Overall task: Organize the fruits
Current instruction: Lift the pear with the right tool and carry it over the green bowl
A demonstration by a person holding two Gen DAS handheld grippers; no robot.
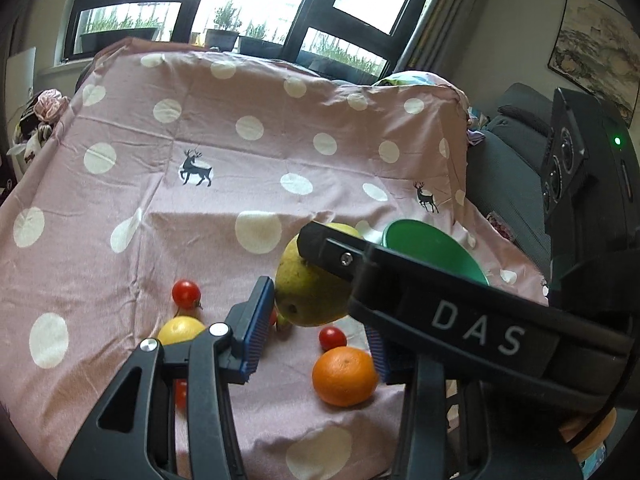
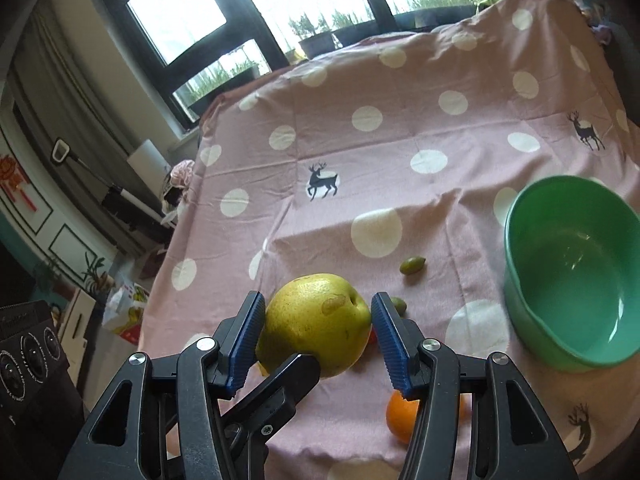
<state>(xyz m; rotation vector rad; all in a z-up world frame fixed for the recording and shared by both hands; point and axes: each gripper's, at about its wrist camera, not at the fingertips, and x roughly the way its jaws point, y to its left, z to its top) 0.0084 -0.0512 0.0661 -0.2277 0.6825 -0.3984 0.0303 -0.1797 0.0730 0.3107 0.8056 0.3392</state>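
A: Item one, the worktop (image 2: 400, 92) under its pink spotted cloth?

B: It runs ahead of both tools. Loose fruit lies on it, so the sorting is judged barely begun.

A: Item two, green bowl (image 2: 568, 276)?

B: Forward and right of the right hand-held gripper (image 2: 318, 328). It looks empty; nothing has been deposited.

A: Item three, pear (image 2: 316, 320)?

B: Between the blue pads of the right hand-held gripper, which are closed to its width and touch both flanks; apparently lifted off the cloth. A finger of the left tool crosses in front of it.

A: The left hand-held gripper (image 1: 320, 332)?

B: Spread wide, gripping nothing. Its left pad sits just beside the pear; whether it touches, I cannot tell.

A: Smaller stock?

B: Orange (image 1: 345, 376) between the left tool's fingers, lemon (image 1: 181, 330) outside its left finger, cherry tomatoes (image 1: 186, 294) around them, two green olive-like fruits (image 2: 413, 265) ahead of the right tool.

A: Outstanding?

B: Pear to bowl, likely; then all the rest.
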